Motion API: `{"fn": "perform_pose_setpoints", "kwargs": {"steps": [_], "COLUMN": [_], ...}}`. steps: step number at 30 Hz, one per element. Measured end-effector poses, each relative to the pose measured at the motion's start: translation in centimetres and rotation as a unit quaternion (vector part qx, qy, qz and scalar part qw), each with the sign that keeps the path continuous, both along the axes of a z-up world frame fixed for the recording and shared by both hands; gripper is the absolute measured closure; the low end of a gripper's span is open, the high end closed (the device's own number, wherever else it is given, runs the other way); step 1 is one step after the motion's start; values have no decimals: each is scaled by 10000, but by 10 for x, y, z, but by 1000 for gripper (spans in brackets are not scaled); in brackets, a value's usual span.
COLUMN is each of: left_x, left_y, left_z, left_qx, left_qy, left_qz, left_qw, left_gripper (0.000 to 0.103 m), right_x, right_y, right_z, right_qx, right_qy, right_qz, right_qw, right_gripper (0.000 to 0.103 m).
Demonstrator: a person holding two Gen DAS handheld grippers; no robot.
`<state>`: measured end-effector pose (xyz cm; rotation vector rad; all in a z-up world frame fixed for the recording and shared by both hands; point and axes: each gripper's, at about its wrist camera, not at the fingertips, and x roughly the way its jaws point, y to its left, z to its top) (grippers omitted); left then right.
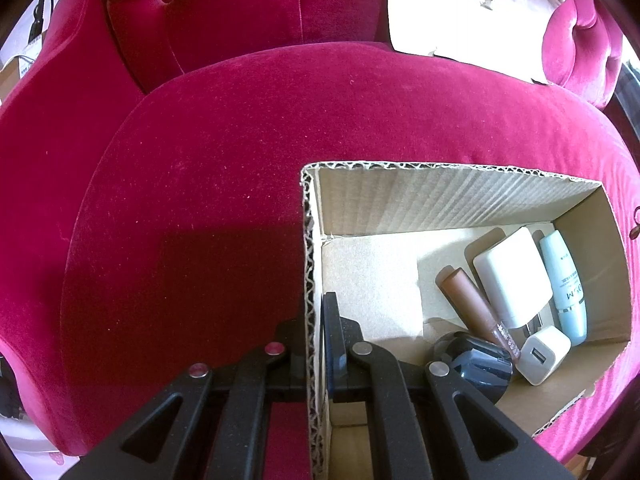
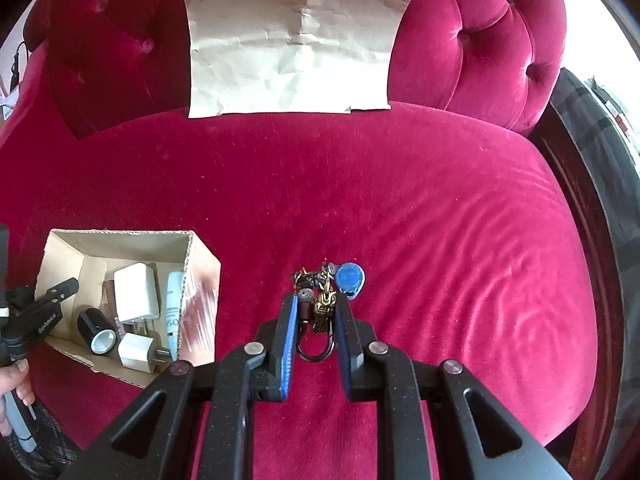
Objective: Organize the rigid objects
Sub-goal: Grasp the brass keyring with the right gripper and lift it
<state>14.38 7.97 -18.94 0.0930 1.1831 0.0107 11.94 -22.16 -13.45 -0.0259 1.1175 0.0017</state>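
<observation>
An open cardboard box sits on a crimson velvet sofa seat. It holds a large white charger, a small white USB charger, a brown lip-gloss tube, a pale blue tube and a black cylinder. My left gripper is shut on the box's left wall, one finger outside, one inside. My right gripper straddles a keychain with a blue fob lying on the seat; its fingers sit close on both sides. The box shows at the left.
A creased sheet of brown paper leans against the tufted sofa back. The left gripper's body and the person's hand show at the far left in the right wrist view. The sofa's dark wooden edge runs along the right.
</observation>
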Motion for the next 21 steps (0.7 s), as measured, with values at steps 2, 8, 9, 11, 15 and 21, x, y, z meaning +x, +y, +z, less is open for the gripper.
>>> {"fn": "perform_pose_setpoints", "kwargs": {"steps": [2,8,9,11,15,21], "left_x": [-1,-1,-1,-1,-1,-1], "left_y": [0,0,0,0,0,0], "left_z": [0,-1,-1,-1,-1,-1], "left_qx": [0,-3,-2,2,1,-3], "left_qy": [1,-2,-3,-5,-5,-3], "left_qz": [3,3,2,-2,-3,-2], "left_qw": [10000,10000,10000,10000,10000,10000], "left_gripper": [99,99,99,99,99,99], "right_x": [-1,-2,-2,-1,-1,0], "right_y": [2,11,13,17,26,45], "right_z": [4,20,22,26,34,44], "right_qx": [-13,-27,-25,-22,9,18], "right_qy": [-27,-82,-92,-114,-150,-186], "right_qz": [19,108,123,166,250,440], "right_qw": [10000,9999,9999,9998,9996,9989], "right_gripper": [85,85,85,85,85,85]}}
